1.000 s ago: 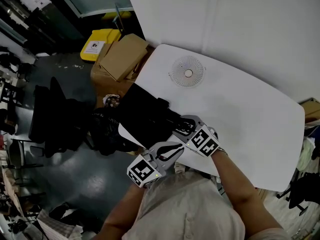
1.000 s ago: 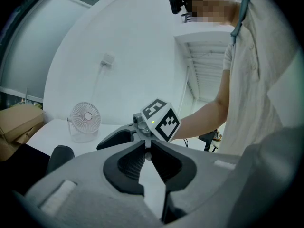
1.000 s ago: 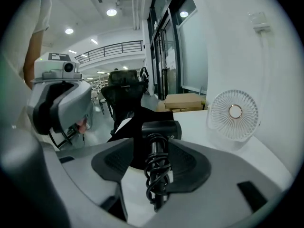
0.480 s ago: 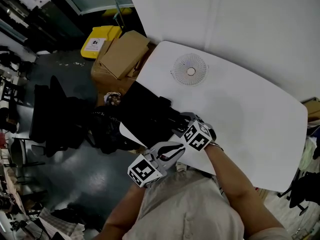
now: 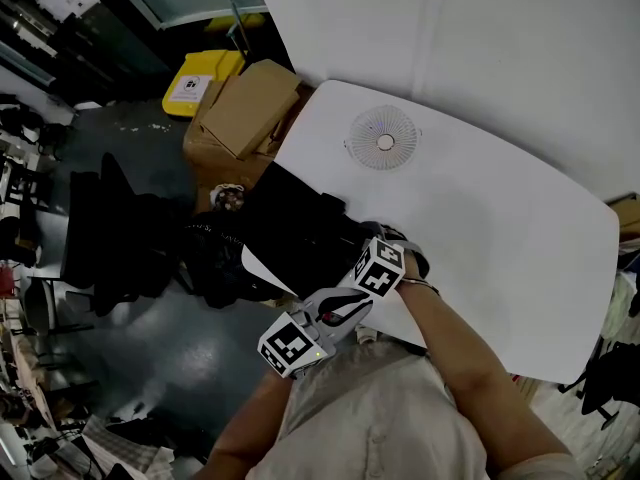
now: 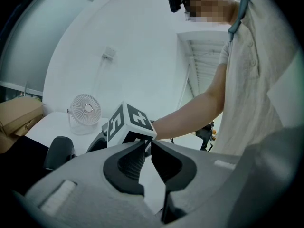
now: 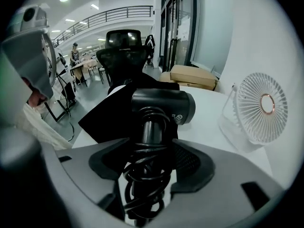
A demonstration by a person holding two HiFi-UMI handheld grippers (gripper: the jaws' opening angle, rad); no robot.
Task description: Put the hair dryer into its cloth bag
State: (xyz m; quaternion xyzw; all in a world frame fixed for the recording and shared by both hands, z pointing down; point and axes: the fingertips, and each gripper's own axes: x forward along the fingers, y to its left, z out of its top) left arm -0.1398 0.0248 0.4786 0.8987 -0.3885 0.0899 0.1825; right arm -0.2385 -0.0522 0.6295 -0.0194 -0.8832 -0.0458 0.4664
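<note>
Head view: the white bench (image 5: 470,208) carries a small white fan (image 5: 385,140) near its far edge and the black cloth bag (image 5: 290,223) at its near left corner. The hair dryer (image 5: 340,230) lies on the bag's right part, dark on dark and hard to part from it. The right claw (image 5: 362,248) reaches down over it. Against the frame a second ago, its marker cube sits further left and closer to the bag. The left claw (image 5: 345,305) hangs at the bench's near edge, much where it was.

Left gripper view: the left claw (image 6: 148,144) is clenched to a thin slit, with nothing seen between the jaws. Beyond its tips is the right claw's cube (image 6: 126,125), with the fan (image 6: 85,109) behind it.

Right gripper view: the right claw (image 7: 149,153) is released. Its jaws have just been opening and now stand wide on either side of the hair dryer's (image 7: 161,106) handle, which is wound with its black cord. The dryer rests on the cloth bag (image 7: 107,110), outside it, with the fan (image 7: 261,103) well to its right.
</note>
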